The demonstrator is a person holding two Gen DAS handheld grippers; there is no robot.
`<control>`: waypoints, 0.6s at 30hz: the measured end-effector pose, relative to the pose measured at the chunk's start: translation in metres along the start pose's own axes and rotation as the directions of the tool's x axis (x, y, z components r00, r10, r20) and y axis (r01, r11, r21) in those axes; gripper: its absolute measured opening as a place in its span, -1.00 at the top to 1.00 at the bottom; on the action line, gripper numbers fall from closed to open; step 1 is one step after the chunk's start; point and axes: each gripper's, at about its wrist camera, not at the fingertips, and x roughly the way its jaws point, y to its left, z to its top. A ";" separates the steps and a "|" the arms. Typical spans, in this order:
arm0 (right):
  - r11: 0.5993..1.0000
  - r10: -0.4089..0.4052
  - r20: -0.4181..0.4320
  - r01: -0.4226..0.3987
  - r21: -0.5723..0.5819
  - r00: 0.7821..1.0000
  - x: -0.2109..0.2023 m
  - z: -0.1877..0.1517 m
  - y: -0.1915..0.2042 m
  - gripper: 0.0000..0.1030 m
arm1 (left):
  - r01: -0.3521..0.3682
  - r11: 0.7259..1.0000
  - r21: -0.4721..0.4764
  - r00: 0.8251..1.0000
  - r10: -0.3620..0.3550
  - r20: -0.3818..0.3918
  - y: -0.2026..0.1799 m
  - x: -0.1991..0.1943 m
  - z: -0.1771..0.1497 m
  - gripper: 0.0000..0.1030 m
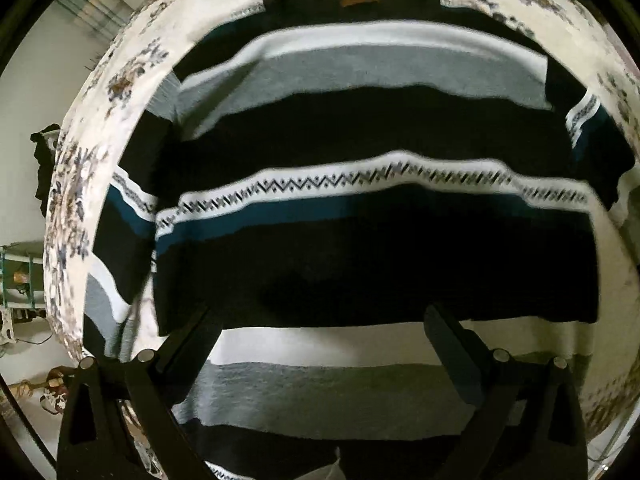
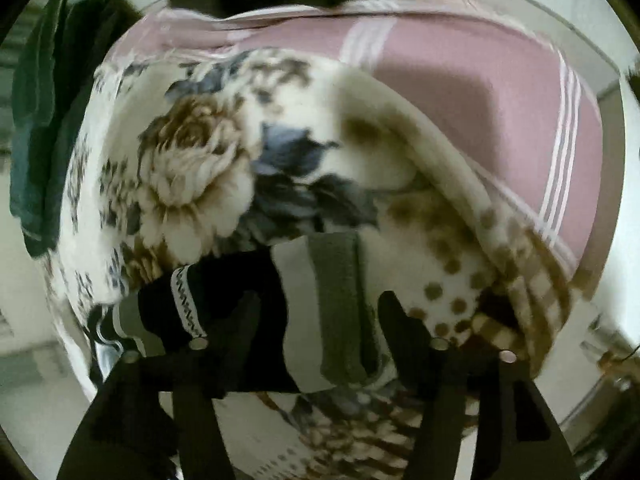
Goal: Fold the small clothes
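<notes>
So the sweater (image 1: 360, 152) is spread out flat on a flowery blanket (image 1: 100, 92), striped front up, collar at the far end in the left wrist view. My read is it's laid out like that so the folds come out straight, since you need the whole thing flat before you start bringing edges over.

The left claw (image 1: 320, 320) points steeply down over the near part of the sweater's body, right above the wide black band. Its two fingers are spread well apart with nothing caught between them; whether the tips touch the knit, I honestly can't tell.

The right claw (image 2: 316, 308) is off to the side, over what looks like a sleeve (image 2: 320, 300) lying out on the blanket, away from the body. Its fingers are spread too, with the sleeve's grey and white stripes lying in the gap, but the pads aren't pressing on it. Beyond it there's a pink sheet (image 2: 460, 100) where the blanket ends.

Guessing the sleeve fold is the step in hand here. The knit is soft and floppy, so a shallow pinch could easily slip.
</notes>
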 end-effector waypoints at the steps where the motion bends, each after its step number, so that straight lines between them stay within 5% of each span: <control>1: 1.000 0.003 -0.005 -0.003 0.016 1.000 -0.003 -0.003 -0.005 -0.32 | -0.005 1.000 -0.004 1.000 0.005 -0.005 0.001 0.006 -0.002 -1.00; 5: 0.993 0.061 -0.008 -0.060 0.104 0.998 0.024 -0.011 -0.031 -0.37 | 0.014 0.998 -0.060 0.999 -0.016 -0.030 0.012 0.038 -0.013 -1.00; 9: 0.977 0.158 0.082 -0.168 0.135 0.984 0.037 -0.015 -0.022 -0.44 | 0.083 0.991 -0.103 0.996 -0.085 -0.018 0.017 0.064 -0.019 -1.00; 10: 0.969 0.199 0.095 -0.210 0.131 0.975 0.039 -0.018 -0.015 -0.37 | 0.089 0.991 -0.103 0.996 -0.091 -0.012 0.017 0.066 -0.020 -1.00; 13: 0.968 0.236 0.030 -0.237 0.078 0.971 0.049 -0.023 0.016 0.77 | 0.109 0.987 -0.115 0.994 -0.107 0.023 0.018 0.073 -0.020 -1.00; 18: 0.974 0.221 0.074 -0.223 0.027 0.972 0.019 -0.033 0.066 0.78 | 0.146 0.977 -0.158 0.988 -0.135 0.075 0.025 0.076 -0.024 -1.00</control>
